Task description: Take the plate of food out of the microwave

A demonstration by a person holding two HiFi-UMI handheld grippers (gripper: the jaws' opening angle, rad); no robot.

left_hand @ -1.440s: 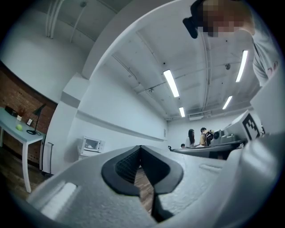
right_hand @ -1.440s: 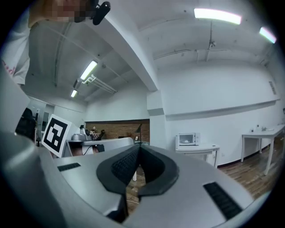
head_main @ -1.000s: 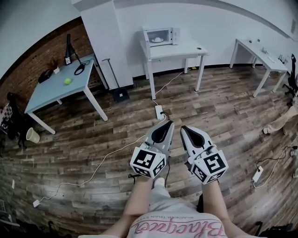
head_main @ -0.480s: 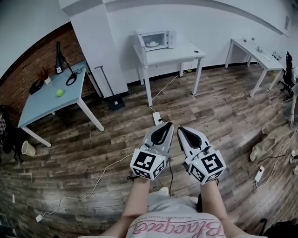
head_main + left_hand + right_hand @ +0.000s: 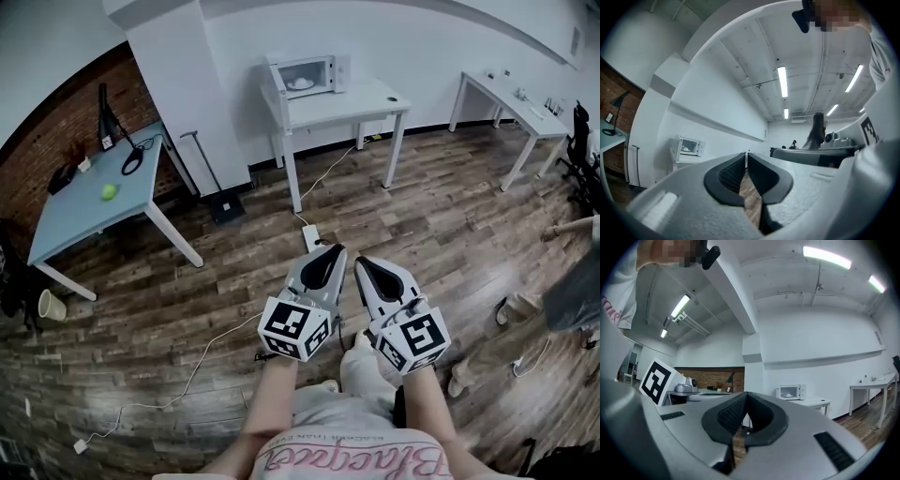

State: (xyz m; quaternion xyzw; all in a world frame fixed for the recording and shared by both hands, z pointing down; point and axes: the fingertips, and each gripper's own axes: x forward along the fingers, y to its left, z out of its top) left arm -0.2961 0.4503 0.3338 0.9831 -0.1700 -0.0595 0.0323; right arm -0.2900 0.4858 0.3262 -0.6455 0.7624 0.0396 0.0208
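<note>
left gripper (image 5: 328, 250) and right gripper (image 5: 362, 262) both clenched on nothing, white plate of food (image 5: 299, 83) sits inside the white box microwave (image 5: 307, 73) on the white table (image 5: 375, 97) well ahead: walk up square to it, open jaws before reaching in

white table (image 5: 370, 97) bearing a microwave (image 5: 305, 75) at its left end. blue-grey table (image 5: 80, 211) carrying a green ball (image 5: 109, 191). wood floor (image 5: 441, 216) with a power strip (image 5: 310, 234).

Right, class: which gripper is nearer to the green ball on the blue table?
Left. The green ball lies far off to the person's left; the left gripper is on that side, and the right gripper sits beside it, farther away.
</note>
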